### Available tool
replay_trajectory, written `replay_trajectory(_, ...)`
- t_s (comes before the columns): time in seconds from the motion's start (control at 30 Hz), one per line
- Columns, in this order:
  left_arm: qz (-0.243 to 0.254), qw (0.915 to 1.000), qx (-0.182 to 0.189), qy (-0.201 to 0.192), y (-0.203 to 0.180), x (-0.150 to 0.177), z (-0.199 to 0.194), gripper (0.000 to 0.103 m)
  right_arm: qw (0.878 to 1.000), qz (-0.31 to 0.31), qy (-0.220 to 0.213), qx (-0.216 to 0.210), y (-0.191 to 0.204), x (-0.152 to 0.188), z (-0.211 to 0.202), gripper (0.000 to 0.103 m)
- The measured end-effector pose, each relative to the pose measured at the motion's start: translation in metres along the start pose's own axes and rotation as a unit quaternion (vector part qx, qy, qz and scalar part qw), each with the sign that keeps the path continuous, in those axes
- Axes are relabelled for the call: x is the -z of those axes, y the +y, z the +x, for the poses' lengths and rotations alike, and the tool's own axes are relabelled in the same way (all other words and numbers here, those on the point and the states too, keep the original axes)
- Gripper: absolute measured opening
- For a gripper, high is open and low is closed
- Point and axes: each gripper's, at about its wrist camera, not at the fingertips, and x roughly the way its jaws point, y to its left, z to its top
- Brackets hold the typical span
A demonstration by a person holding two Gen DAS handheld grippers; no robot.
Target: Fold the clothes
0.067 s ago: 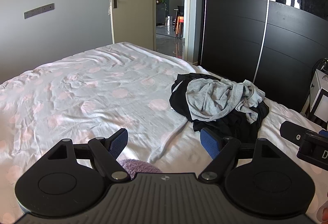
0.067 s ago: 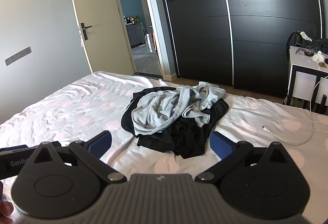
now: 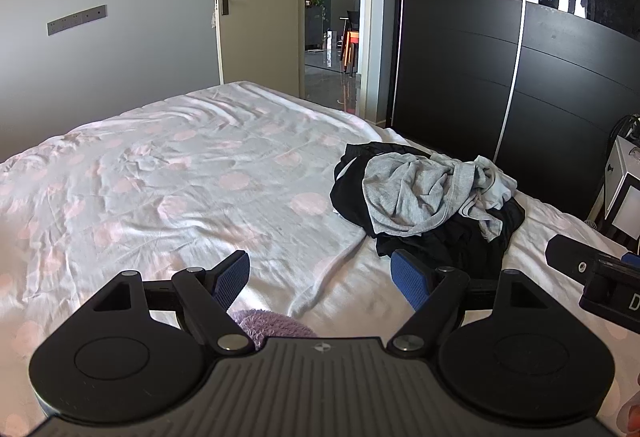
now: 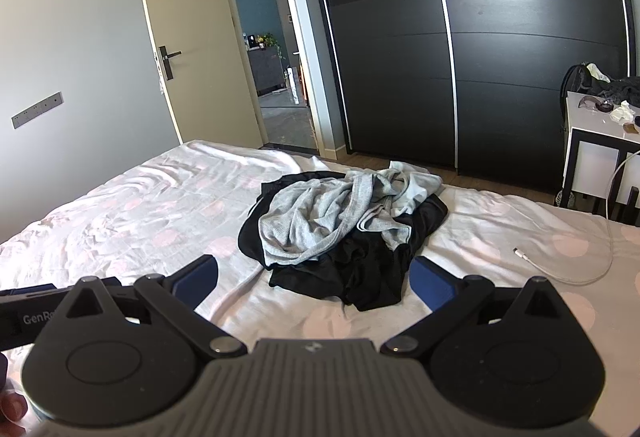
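Pink-dotted bedding covers the bed (image 3: 168, 197), and toward its far edge, on the side nearest the dark wardrobe (image 4: 500, 57), the clothes lie in one loose heap: a grey garment (image 4: 316, 225) crumpled on top of a black garment (image 4: 360, 269), sleeves and hems twisted together, no flat panel or crease line to be seen. Nothing folded shows anywhere on the bedding in either view, so, as far as the pictures go, the folding of this heap is all left to do. The left tool (image 3: 320, 279) hovers over the near part of the bed with its blue pads spread wide and nothing between them; the right tool (image 4: 314, 277) is likewise spread and empty, pointed straight at the heap but short of it. A white cable (image 4: 560, 265) lies on the bedding beside the clothes, toward the bed's wardrobe-side edge, and a purple fuzzy patch (image 3: 272, 323) peeks out just under the left tool; what it is cannot be told.
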Motion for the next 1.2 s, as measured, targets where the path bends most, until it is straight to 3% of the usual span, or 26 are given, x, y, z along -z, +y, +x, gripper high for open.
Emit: replay_trajectory(1.2, -0.005, 1.0, -0.005, -0.002, 0.0027, 0.003, -0.0045, 0.077, 0.999, -0.016, -0.018, -0.037, 0.0048, 0.004, -0.0067, 0.102)
